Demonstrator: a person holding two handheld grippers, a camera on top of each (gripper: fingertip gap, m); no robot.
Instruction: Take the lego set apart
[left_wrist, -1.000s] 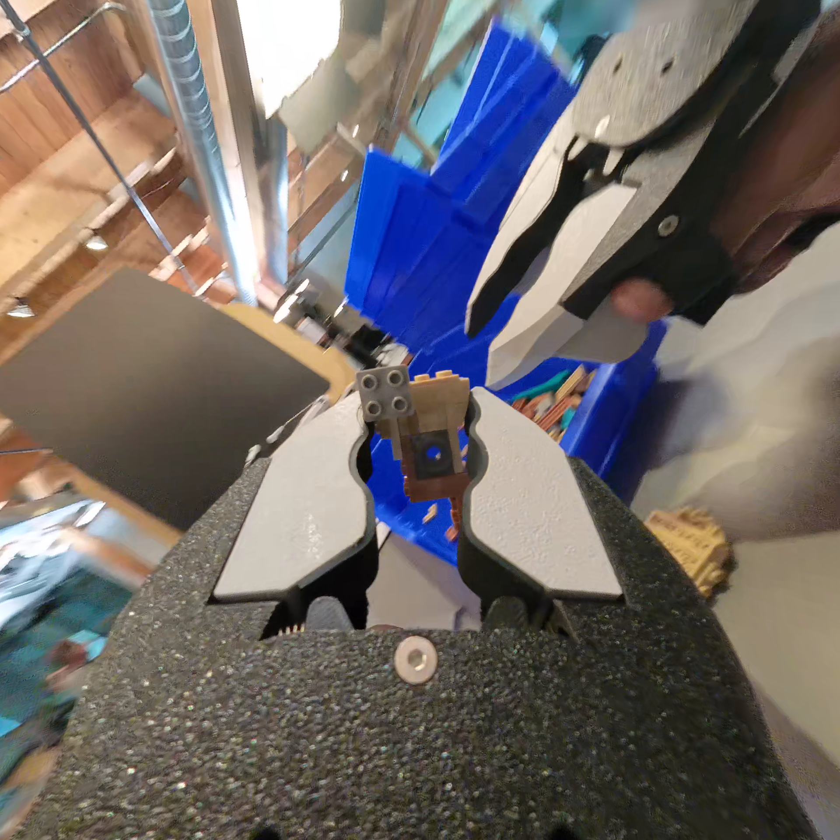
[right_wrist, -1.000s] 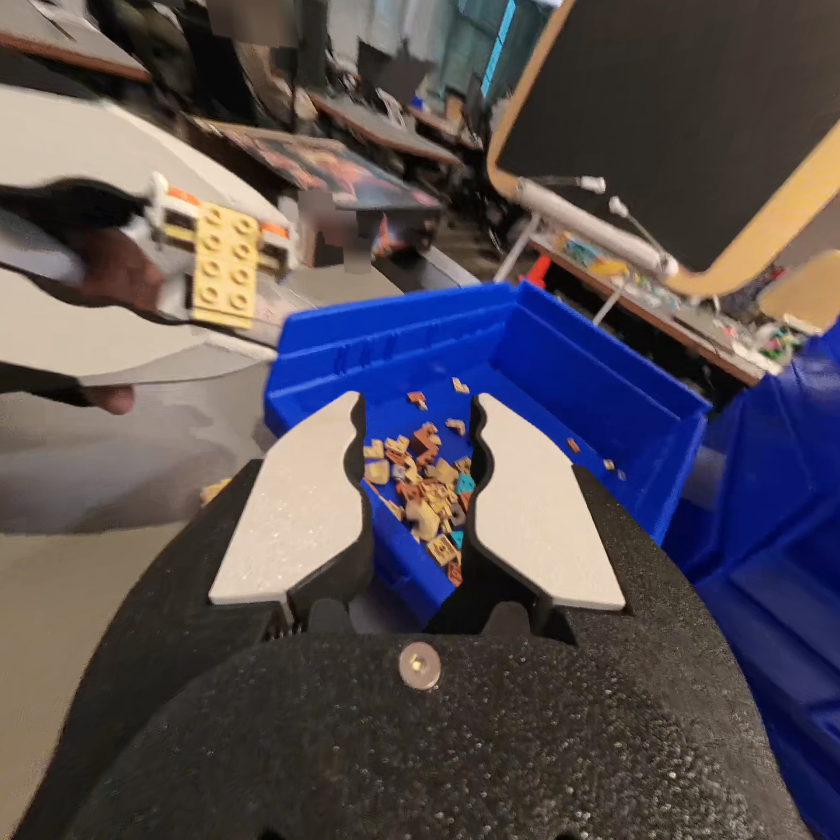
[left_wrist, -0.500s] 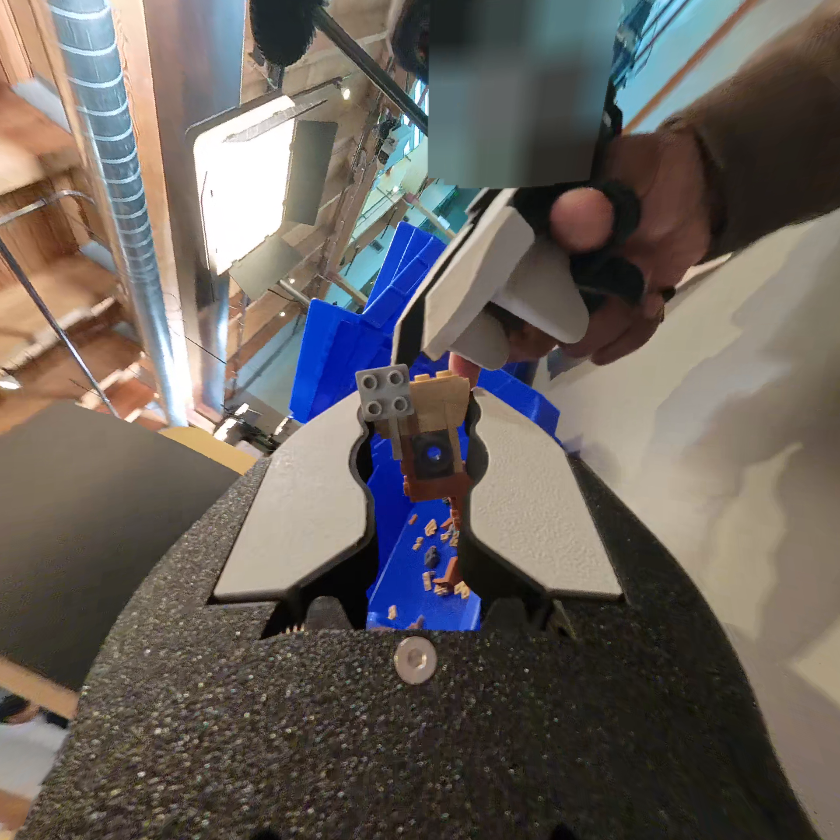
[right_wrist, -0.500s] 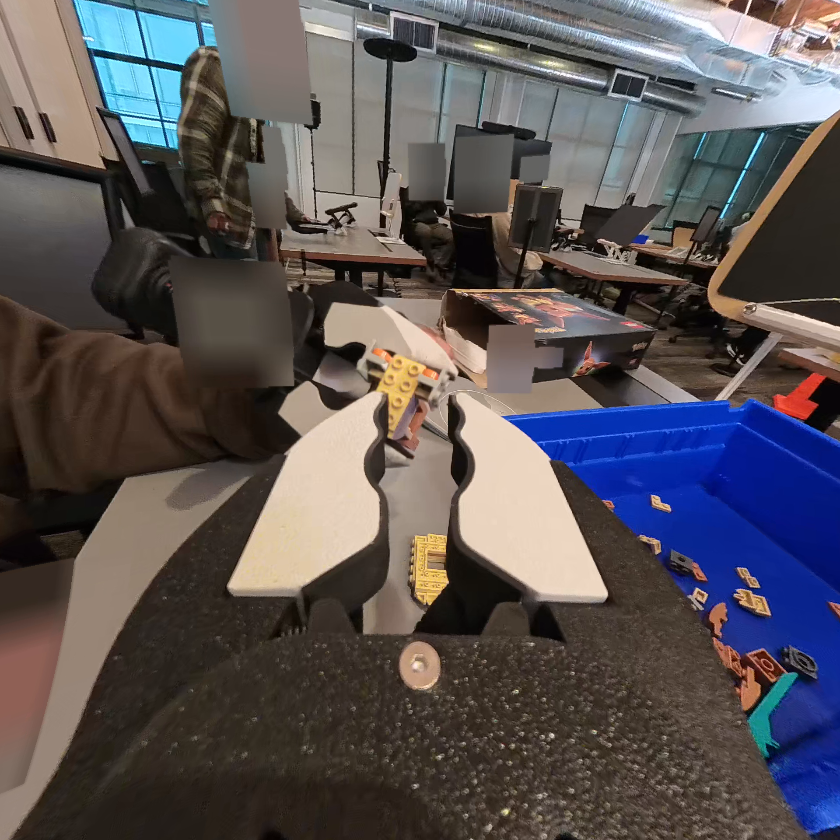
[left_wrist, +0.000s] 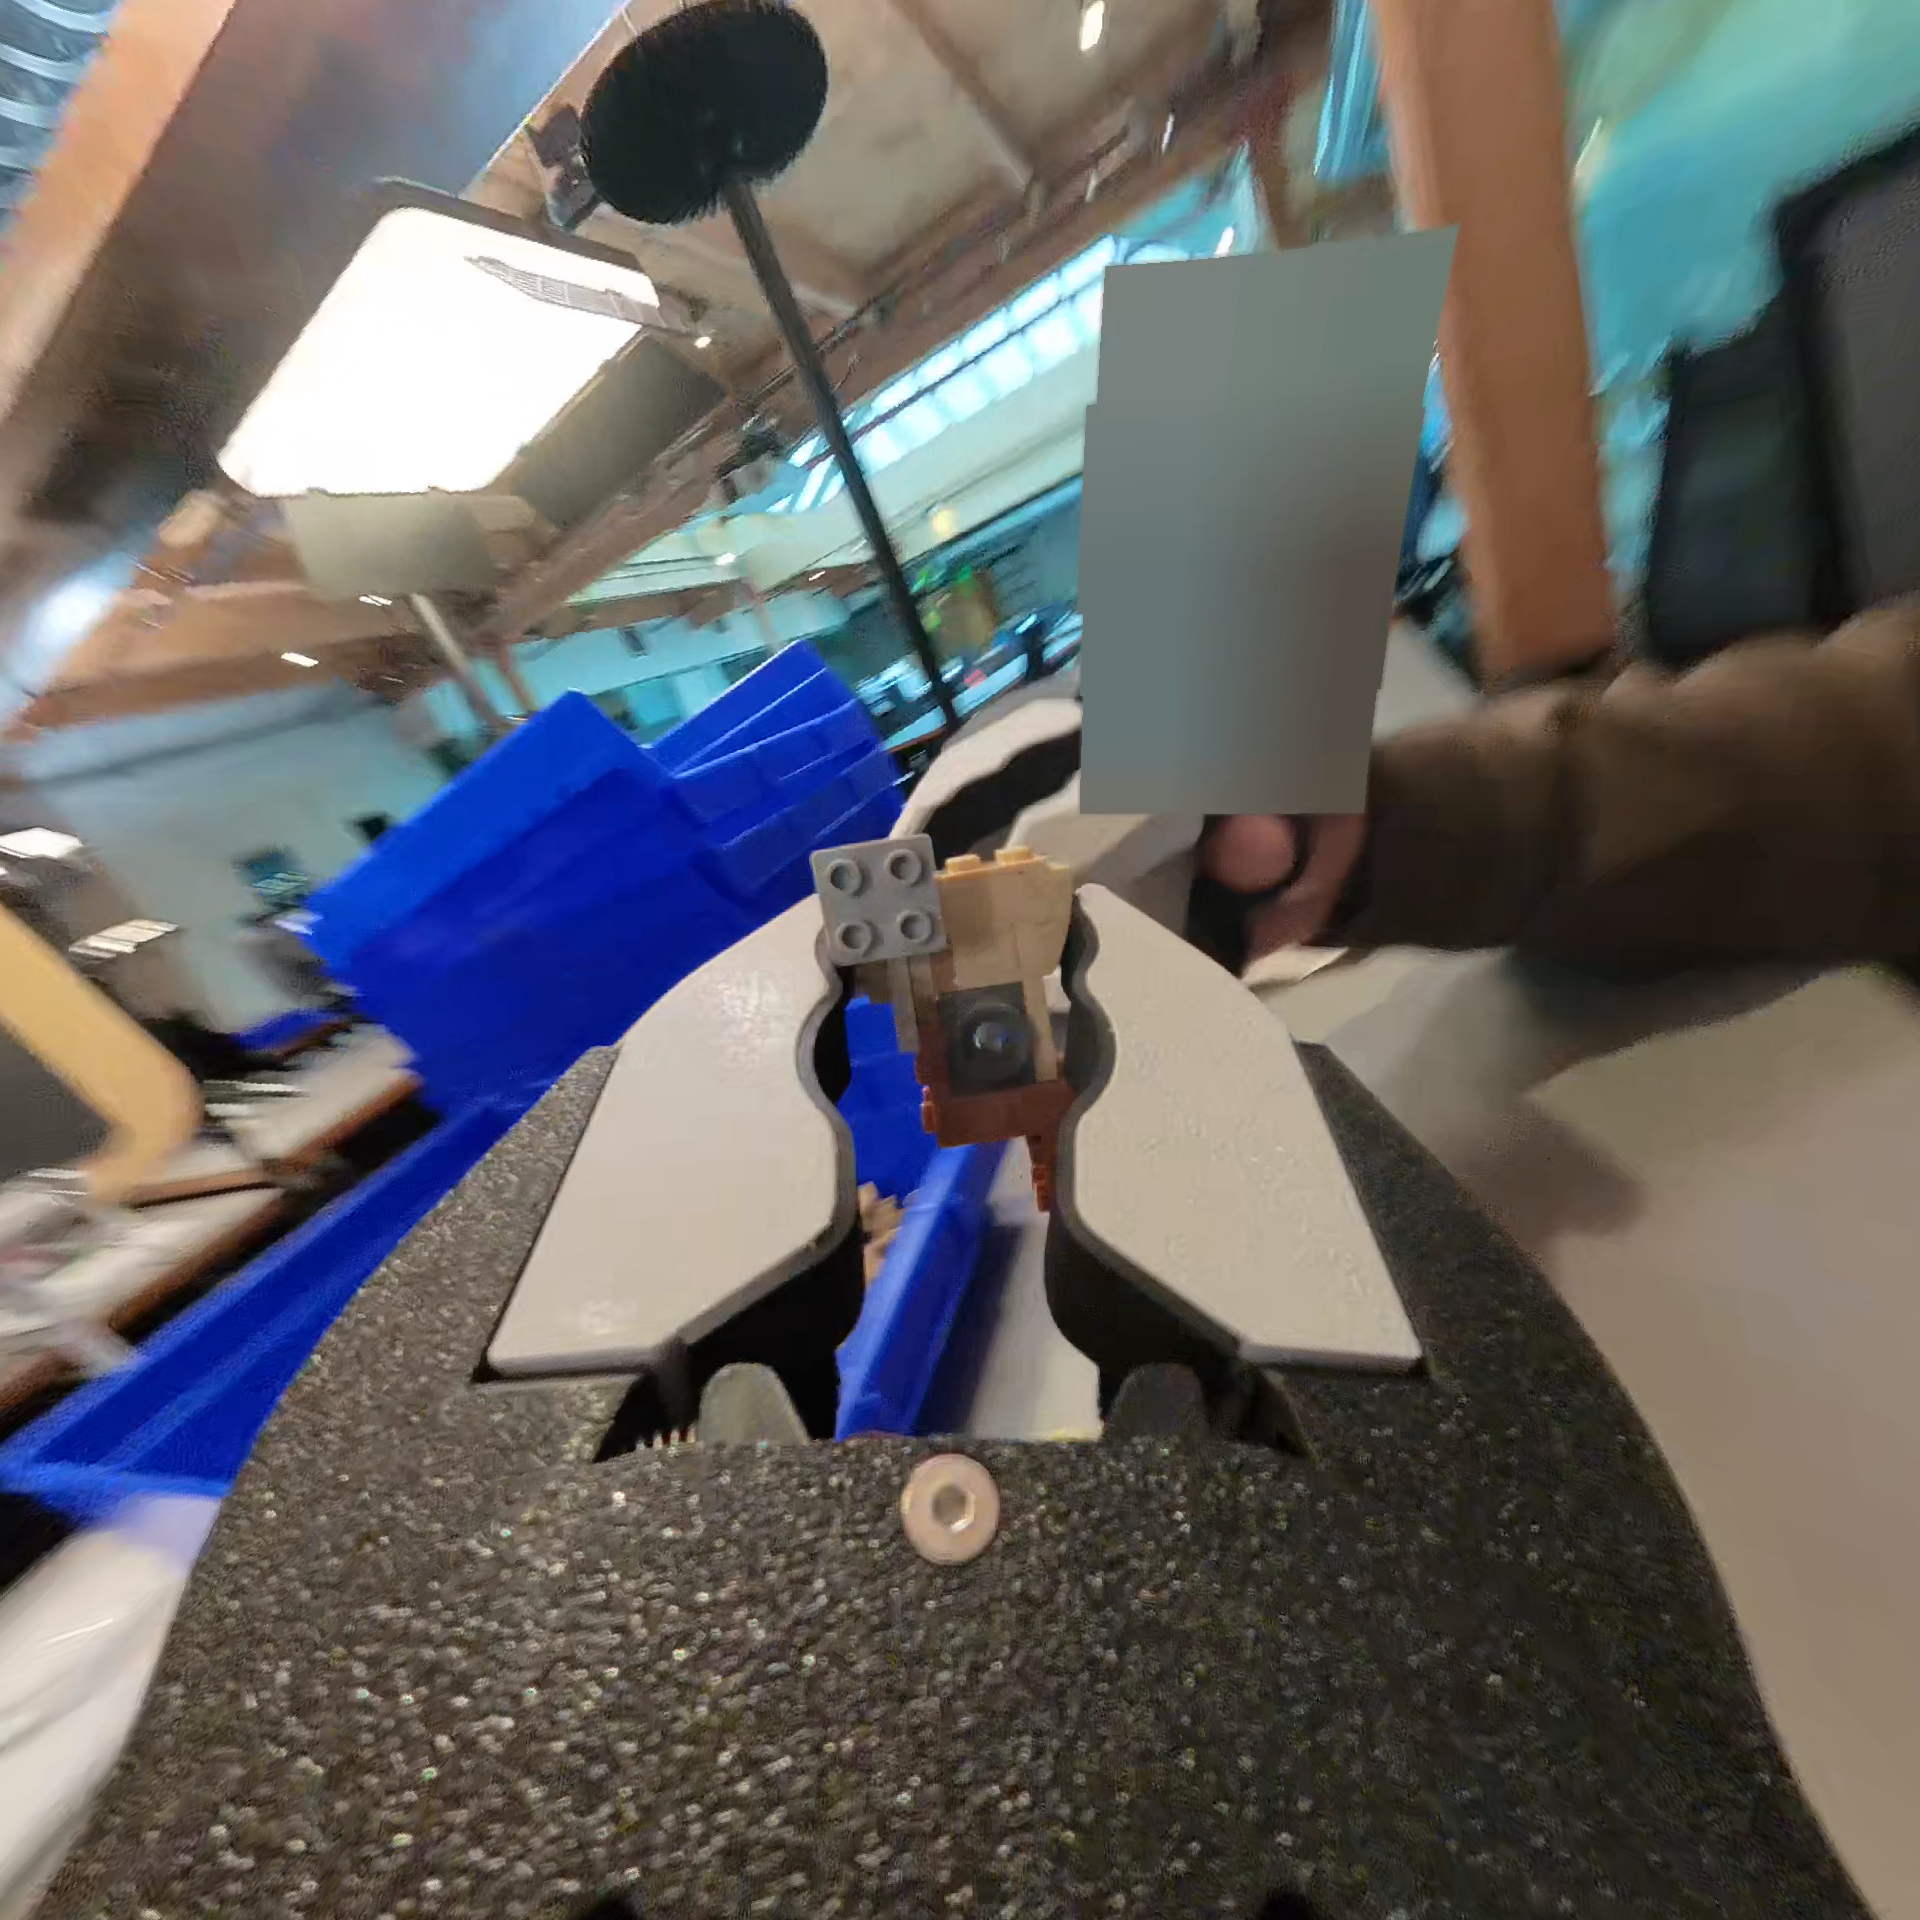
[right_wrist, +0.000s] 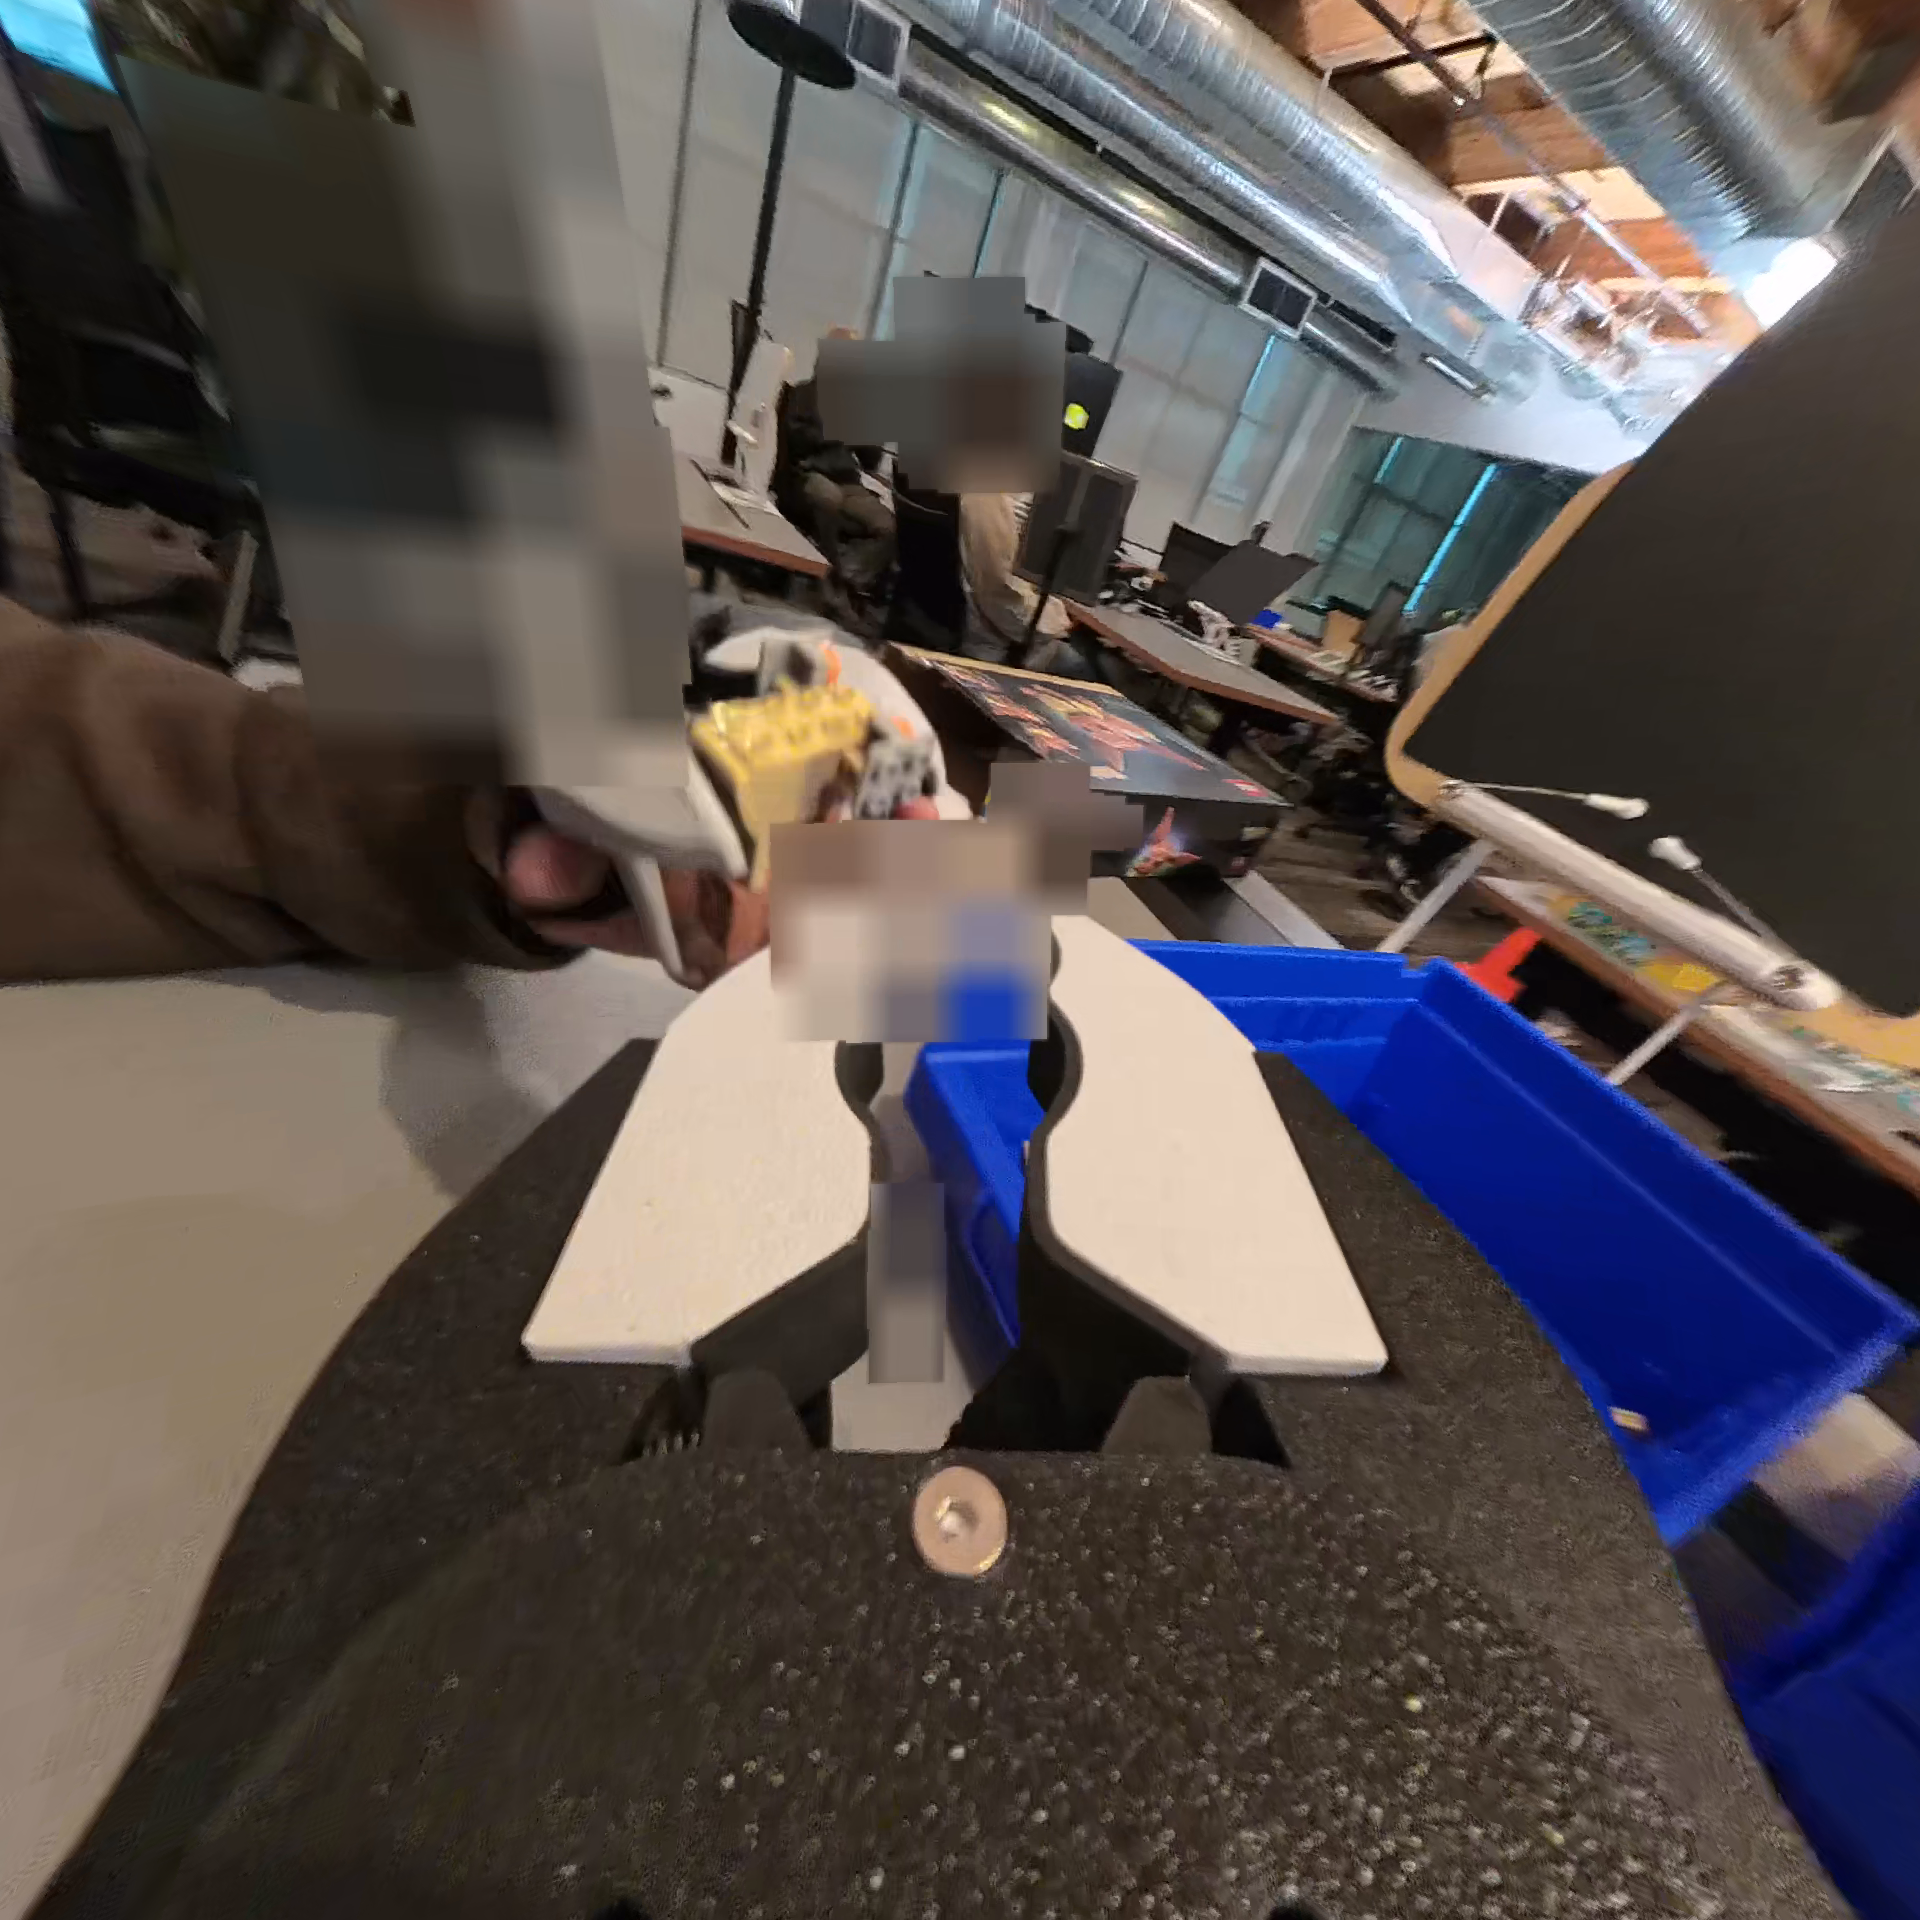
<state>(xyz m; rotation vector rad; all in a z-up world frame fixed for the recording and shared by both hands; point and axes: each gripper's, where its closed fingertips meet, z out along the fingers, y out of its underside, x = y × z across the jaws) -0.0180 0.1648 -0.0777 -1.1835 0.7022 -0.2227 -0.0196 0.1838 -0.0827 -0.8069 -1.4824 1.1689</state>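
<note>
Speckled black gripper (left_wrist: 951, 935), grey jaws, brown sleeve (left_wrist: 1662, 810)

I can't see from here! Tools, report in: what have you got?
Left tool clamped on small brick assembly. Right tool tips hidden by blur. Blue bin alongside.

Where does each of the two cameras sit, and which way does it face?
Left wrist view: rides on the left gripper, tilted up across blue bins toward the ceiling; it shows its own fingers clamping a small brick model, plus the other hand.
Right wrist view: rides on the right gripper, looking level over a grey table and blue bin into an office; a patch hides its fingertips.
Shared: the blue bins, and the brick model.
</note>
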